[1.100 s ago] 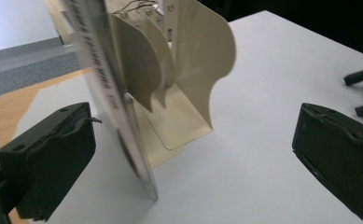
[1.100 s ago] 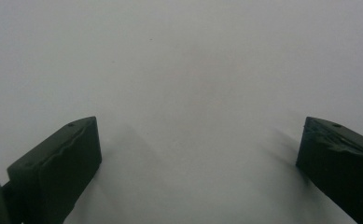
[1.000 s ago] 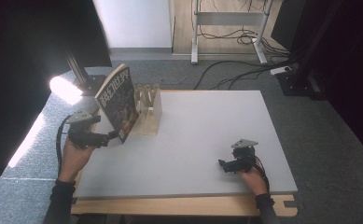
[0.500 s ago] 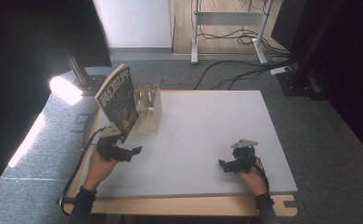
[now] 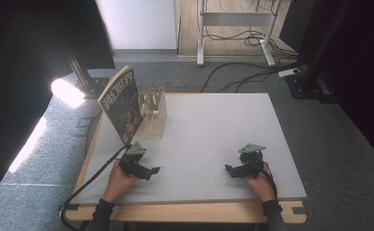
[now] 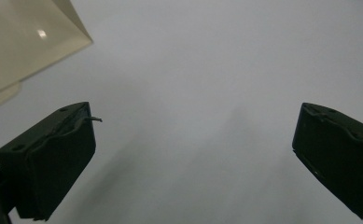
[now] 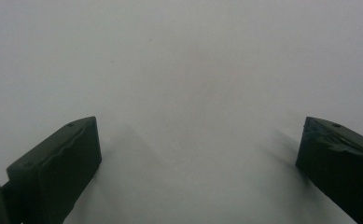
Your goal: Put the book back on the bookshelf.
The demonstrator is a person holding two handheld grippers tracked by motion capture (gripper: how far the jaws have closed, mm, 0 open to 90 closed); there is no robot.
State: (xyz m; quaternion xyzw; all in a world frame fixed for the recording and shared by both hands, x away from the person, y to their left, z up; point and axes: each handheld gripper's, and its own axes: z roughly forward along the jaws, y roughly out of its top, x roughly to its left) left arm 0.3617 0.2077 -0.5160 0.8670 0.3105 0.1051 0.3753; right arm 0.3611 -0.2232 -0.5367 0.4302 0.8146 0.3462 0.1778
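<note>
The left hand-held gripper had been drawn back from the magazine over the last second: a second earlier it had been held up against the magazine's lower edge, and half a second earlier it had already been lowered toward the near part of the surface. Now it was rested low on the surface, jaws spread wide with nothing between them, as was confirmed in the left gripper view, where a corner of the pale rack could be seen at the upper left. The magazine was thus judged to have been released and left standing, so the placing step appeared finished.

The right hand-held gripper had not been moved in that time; it was laid on the near right of the surface, its jaws likewise parted and empty.

The magazine was seen at the far left of the surface, tilted, leaned against the wooden slotted rack, its dark cover with large pale lettering turned toward the camera.
</note>
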